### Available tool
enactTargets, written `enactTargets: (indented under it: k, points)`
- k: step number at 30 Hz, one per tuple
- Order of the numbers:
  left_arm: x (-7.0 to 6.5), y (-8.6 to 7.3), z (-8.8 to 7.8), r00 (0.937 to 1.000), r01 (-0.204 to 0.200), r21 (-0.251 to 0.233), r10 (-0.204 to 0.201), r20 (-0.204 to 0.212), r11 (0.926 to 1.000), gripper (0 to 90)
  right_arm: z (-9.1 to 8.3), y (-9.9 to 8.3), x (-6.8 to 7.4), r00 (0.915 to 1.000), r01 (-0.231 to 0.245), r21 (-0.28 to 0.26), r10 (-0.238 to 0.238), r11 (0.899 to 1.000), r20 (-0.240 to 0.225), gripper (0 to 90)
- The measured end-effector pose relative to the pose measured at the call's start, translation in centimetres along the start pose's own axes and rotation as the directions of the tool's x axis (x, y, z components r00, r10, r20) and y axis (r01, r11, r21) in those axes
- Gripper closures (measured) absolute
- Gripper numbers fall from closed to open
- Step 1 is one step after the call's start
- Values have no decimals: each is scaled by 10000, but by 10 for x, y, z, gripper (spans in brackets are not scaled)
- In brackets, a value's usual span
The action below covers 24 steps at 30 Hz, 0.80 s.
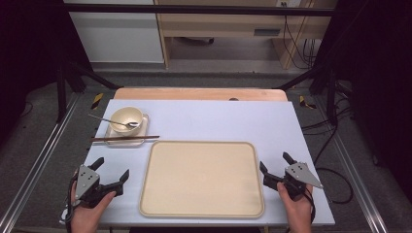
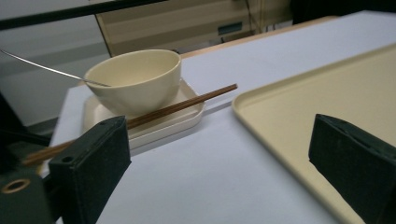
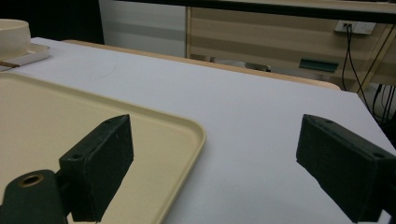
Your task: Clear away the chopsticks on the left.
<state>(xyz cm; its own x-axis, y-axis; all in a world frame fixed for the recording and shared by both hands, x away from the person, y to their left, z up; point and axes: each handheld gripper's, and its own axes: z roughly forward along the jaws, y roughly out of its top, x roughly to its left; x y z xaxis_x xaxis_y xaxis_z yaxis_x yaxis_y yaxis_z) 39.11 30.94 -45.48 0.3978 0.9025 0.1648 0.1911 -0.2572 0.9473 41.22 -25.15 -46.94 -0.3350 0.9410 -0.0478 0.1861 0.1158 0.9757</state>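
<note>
We hold the left gripper (image 1: 111, 173) and right gripper (image 1: 275, 168) with jaws apart and empty, flanking the tray (image 1: 201, 212). Just beyond our left, chopsticks (image 1: 124, 138) lie crosswise on the plate (image 1: 123, 142) before the bowl (image 1: 127, 120) with its spoon (image 1: 113, 121).

Even overhead light, dim edges, soft focus.

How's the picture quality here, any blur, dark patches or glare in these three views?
High view: the table is evenly lit, its surroundings fall to black. Left gripper view: bowl sharp, near jaws soft, no glare. Right gripper view: tray clear, background slightly soft.
</note>
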Motion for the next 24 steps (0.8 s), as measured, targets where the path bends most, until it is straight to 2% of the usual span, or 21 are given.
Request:
enactTargets:
  k: [1,2,3,4,5,6,7,8,9,10,12,14,16,17,18,19,20,21,22,23,24]
  points:
    - [2,1,-1,9998,-200,-7,199,-71,9998,68,-1,0,0,10000,34,-4,-34,10000,36,113]
    - [2,1,-1,9998,-200,-7,199,-71,9998,75,-1,0,0,10000,34,-4,-34,10000,36,113]
    - [8,6,-1,9963,-717,362,734,-458,9968,79,-3,0,-1,10000,-47,-6,47,10000,72,111]
    - [8,6,-1,9963,-717,362,734,-458,9968,79,-3,0,-1,10000,-47,-6,47,10000,72,111]
    - [12,10,-1,9929,-997,561,1030,-600,9934,79,-4,0,-2,10000,-49,1,49,10000,50,107]
    - [15,14,0,9895,-1294,689,1333,-560,9892,79,-4,0,-2,10000,-49,1,49,10000,50,107]
    - [21,24,2,9709,-2281,1296,2355,-443,9650,86,-4,-1,-2,10000,56,-1,-56,10000,-78,96]
    - [24,29,4,9602,-2691,1611,2775,-319,9496,85,-4,-1,-2,9998,123,-5,-123,9999,-123,95]
    - [27,34,5,9521,-2973,1811,3054,-180,9375,86,-4,0,-2,9997,171,-4,-171,9999,-151,95]
    - [27,34,5,9521,-2973,1811,3054,-180,9375,89,-4,0,-2,9997,171,-4,-171,9999,-151,95]
    - [32,44,7,9416,-3307,2219,3365,126,9173,93,-4,1,-2,9997,173,-34,-174,9998,-151,104]
    - [34,50,6,9274,-3678,2399,3734,234,8984,99,-5,1,-2,9999,135,-35,-135,9999,-80,107]
    - [35,55,5,9080,-4141,2658,4153,545,8705,123,-7,2,-2,10000,90,-68,-90,9999,-2,113]
    - [34,56,3,8735,-4813,3023,4791,867,8228,138,-8,3,-3,9999,94,-123,-93,9999,76,117]
    - [34,56,1,8540,-5139,3217,5096,1048,7952,153,-8,2,-3,9999,106,-118,-105,9999,105,119]
    - [34,56,1,8540,-5139,3217,5096,1048,7952,160,-8,2,-2,9998,136,-93,-135,9999,135,120]
    - [33,54,0,8359,-5414,3365,5363,1168,7705,168,-8,2,-2,9997,170,-57,-169,9998,151,120]
    - [33,52,-4,7945,-5979,3631,5884,1503,7146,183,-8,2,-2,9997,179,-46,-178,9998,166,122]
    - [33,51,-5,7827,-6122,3680,6024,1564,6999,195,-8,3,-1,9996,219,-65,-218,9997,201,125]
    - [34,50,-7,7739,-6220,3742,6130,1595,6879,198,-8,3,-1,9995,244,-56,-242,9997,226,127]
    - [34,50,-7,7739,-6220,3742,6130,1595,6879,202,-8,3,-1,9995,244,-56,-242,9997,226,127]
